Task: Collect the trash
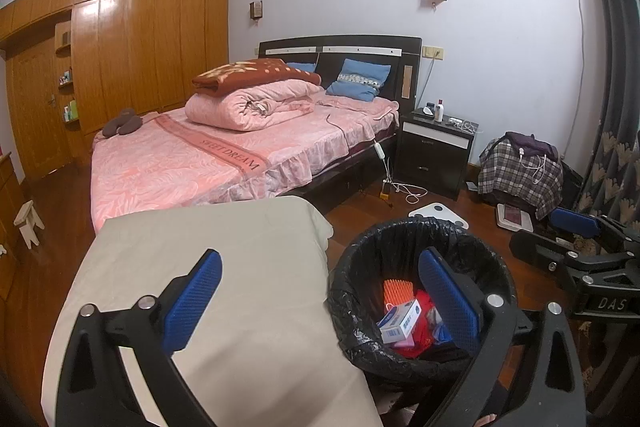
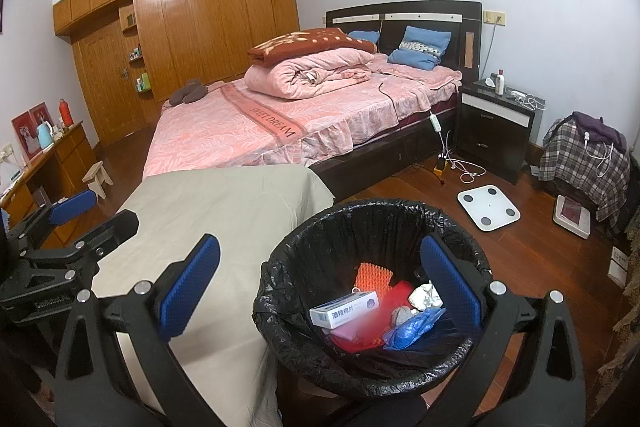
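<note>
A round bin lined with a black bag point(image 1: 360, 247) point(image 2: 304, 227) stands on the wood floor beside a beige-covered table point(image 1: 240, 247) point(image 2: 224, 207). Inside lie a white-and-blue box point(image 2: 344, 313) point(image 1: 400, 323), an orange ribbed piece point(image 2: 372, 277), a red item point(image 2: 396, 297), blue plastic point(image 2: 412, 327) and crumpled white paper point(image 2: 426, 297). My left gripper point(image 1: 320, 301) is open and holds nothing, straddling the table edge and the bin; it also shows at the left of the right wrist view point(image 2: 96, 215). My right gripper point(image 2: 320, 289) is open and holds nothing above the bin's near side.
A bed with pink bedding point(image 2: 280, 123) fills the middle of the room. A black nightstand point(image 2: 496, 131), floor cables point(image 2: 464, 167), a white scale point(image 2: 488, 207) and a chair draped in plaid cloth point(image 2: 580, 159) stand to the right. A small stool point(image 2: 98, 179) and a dresser point(image 2: 52, 163) are at the left.
</note>
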